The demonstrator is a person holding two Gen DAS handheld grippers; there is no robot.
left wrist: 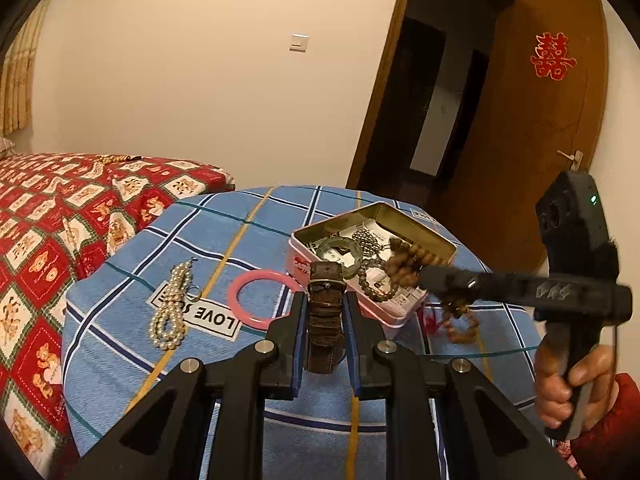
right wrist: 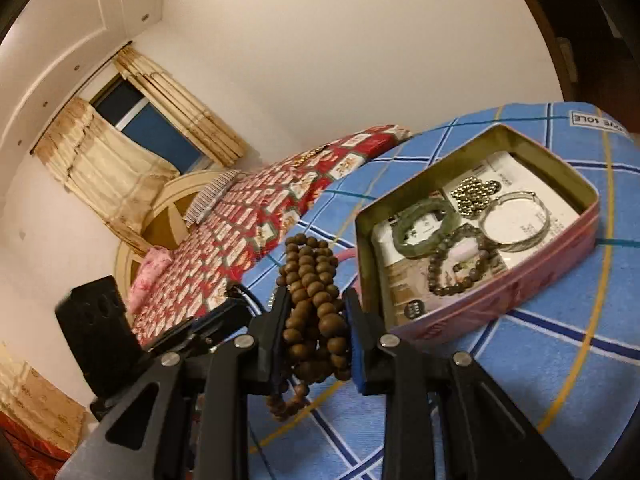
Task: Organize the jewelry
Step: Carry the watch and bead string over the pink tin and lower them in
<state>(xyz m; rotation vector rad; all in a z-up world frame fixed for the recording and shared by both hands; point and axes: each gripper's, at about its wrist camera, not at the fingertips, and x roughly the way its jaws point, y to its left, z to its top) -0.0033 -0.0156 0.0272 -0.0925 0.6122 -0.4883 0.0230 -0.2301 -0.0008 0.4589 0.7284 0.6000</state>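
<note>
The left gripper (left wrist: 324,312) clamps a brown leather watch strap (left wrist: 325,312) above the blue checked cloth (left wrist: 224,216). The right gripper (right wrist: 316,320) is closed on a wooden bead string (right wrist: 314,300), just beside the open pink tin (right wrist: 540,264) of bracelets. A pearl necklace (left wrist: 172,308) and pink bangle (left wrist: 240,304) lie on the cloth.

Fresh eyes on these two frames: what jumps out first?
Both grippers are loaded. The left gripper clamps a brown watch upright just in front of the tin, and the right gripper holds a bunch of wooden beads beside the tin's near end. The open pink tin already holds bracelets, while a pink bangle and pearls lie on the blue cloth.
</note>
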